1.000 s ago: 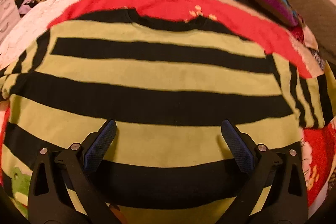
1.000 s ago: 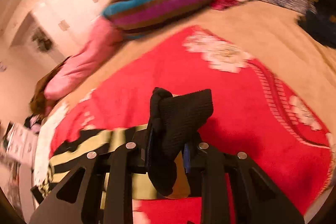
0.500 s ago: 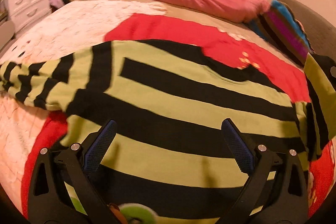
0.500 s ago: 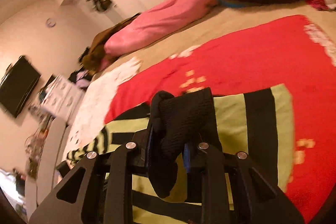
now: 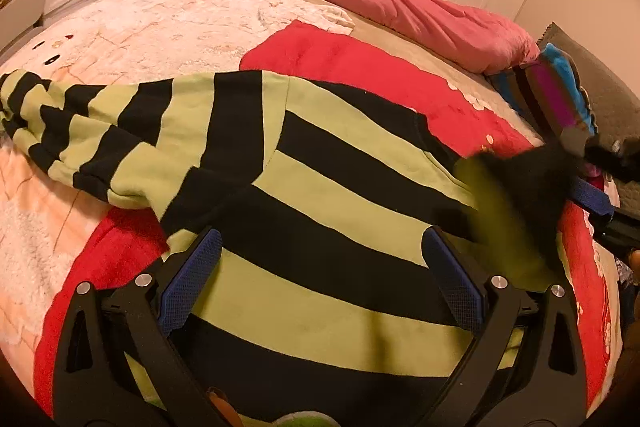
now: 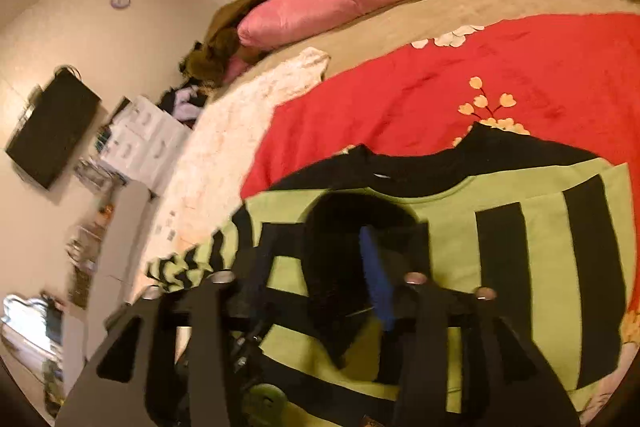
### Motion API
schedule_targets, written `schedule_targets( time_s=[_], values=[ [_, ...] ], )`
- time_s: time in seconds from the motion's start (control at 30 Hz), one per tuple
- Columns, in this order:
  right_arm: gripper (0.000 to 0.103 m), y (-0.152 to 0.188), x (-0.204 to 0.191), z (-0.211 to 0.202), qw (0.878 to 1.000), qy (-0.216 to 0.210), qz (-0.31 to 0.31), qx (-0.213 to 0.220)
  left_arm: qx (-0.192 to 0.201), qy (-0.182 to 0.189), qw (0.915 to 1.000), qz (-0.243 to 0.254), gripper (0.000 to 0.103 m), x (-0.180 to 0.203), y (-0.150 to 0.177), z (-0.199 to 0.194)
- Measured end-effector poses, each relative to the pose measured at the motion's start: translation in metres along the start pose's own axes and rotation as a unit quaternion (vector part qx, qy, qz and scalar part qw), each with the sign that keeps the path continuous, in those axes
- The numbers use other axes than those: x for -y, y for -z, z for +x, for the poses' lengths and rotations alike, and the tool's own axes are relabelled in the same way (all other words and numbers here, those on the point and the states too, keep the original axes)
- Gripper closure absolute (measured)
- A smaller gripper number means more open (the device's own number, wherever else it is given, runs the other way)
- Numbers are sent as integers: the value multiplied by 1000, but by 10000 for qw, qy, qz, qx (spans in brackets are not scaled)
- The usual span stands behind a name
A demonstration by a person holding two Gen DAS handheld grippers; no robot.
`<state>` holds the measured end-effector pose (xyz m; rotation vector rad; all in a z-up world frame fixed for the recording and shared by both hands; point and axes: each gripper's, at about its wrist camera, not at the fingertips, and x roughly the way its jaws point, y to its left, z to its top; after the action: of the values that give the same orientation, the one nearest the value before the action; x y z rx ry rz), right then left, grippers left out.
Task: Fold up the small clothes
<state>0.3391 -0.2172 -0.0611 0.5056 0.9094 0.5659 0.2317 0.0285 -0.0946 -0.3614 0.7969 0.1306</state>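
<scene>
1. One sweater [image 5: 320, 211], green/black horizontal stripes, soft fleecy knit, lying flat on the red blanket [image 5: 360, 67] on the bed.
2. Long axis runs hem-to-collar, away from the left gripper [image 5: 320, 283]; black collar [image 6: 472, 163] points toward the pink duvet [image 5: 400, 3].
3. Two sleeves: left sleeve [image 5: 100, 131] is spread out sideways over the white fuzzy cover [image 5: 160, 19]; the right one is lifted across the body.
4. Left gripper: fingers spread wide, hovering over the hem, holding nothing.
5. Right gripper [image 6: 340, 267]: fingers pinching the black cuff [image 6: 352, 227] of the right sleeve; blurred.
</scene>
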Motion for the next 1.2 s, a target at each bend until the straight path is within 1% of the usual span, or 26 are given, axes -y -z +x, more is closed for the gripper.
schedule_targets(
  time_s=[0.07, 0.13, 0.2, 0.3, 0.33, 0.4, 0.47, 0.5, 0.53, 0.57, 0.6, 0.63, 0.7, 0.73, 0.77, 0.83, 0.9, 0.93, 0.97, 1.0, 1.07, 1.2],
  values=[
    [46, -1, 4, -6, 9999, -29, -16, 103, -12, 26, 10000, 23, 9, 0, 0, 1],
    [46, -2, 10, -9, 9998, 123, -56, 138, -20, 99, 9999, 23, 9, 0, -1, 1],
    [43, -1, 19, -13, 9990, 415, -124, 142, 3, 303, 9995, 6, 9, 4, -2, 0],
    [41, 6, 39, -21, 9952, 937, -240, 174, -12, 723, 9974, 63, 9, 15, -2, 1],
    [40, 9, 46, -24, 9933, 1112, -264, 171, -39, 751, 9971, 130, 9, 20, -2, 3],
    [39, 17, 61, -28, 9904, 1353, -269, 132, -207, 650, 9973, 274, 9, 30, -2, 14],
    [37, 26, 74, -34, 9877, 1535, -257, 123, -363, 503, 9978, 216, 9, 33, -1, 25],
    [35, 31, 81, -37, 9859, 1646, -270, 111, -413, 416, 9982, 133, 14, 32, -1, 31],
    [34, 35, 86, -40, 9848, 1715, -263, 110, -417, 311, 9986, 45, 22, 31, -2, 36],
    [33, 40, 92, -44, 9836, 1785, -245, 94, -400, 287, 9988, -5, 27, 29, -3, 38],
    [33, 41, 96, -44, 9830, 1820, -243, 75, -354, 341, 9988, -34, 39, 28, -4, 41],
    [32, 44, 100, -46, 9824, 1855, -221, 79, -331, 349, 9988, -30, 45, 29, -4, 42],
    [32, 47, 107, -50, 9814, 1914, -130, 103, -360, 523, 9979, 95, 85, 31, -8, 46],
    [32, 48, 110, -52, 9813, 1920, -78, 118, -327, 565, 9978, 108, 86, 32, -10, 44],
    [32, 50, 114, -55, 9813, 1920, -15, 133, -198, 601, 9979, 127, 86, 32, -15, 39],
    [32, 52, 116, -59, 9809, 1941, -20, 133, 158, 598, 9978, 233, 86, 33, -24, 25],
    [32, 52, 117, -59, 9796, 2004, -66, 130, 641, 421, 9960, 464, 86, 35, -33, 6],
    [32, 52, 118, -59, 9791, 2028, -79, 127, 796, 323, 9949, 530, 86, 34, -37, 1],
    [32, 53, 119, -58, 9787, 2047, -70, 119, 865, 257, 9943, 565, 86, 32, -39, -1],
    [32, 54, 119, -56, 9783, 2071, -66, 96, 906, 174, 9939, 599, 86, 29, -41, -1],
    [32, 55, 118, -49, 9771, 2125, -58, 16, 804, 6, 9951, 580, 86, 19, -43, 10],
    [32, 59, 111, -42, 9746, 2231, -187, 5, 322, -109, 9984, 442, 85, 4, -40, 38]
  ],
)
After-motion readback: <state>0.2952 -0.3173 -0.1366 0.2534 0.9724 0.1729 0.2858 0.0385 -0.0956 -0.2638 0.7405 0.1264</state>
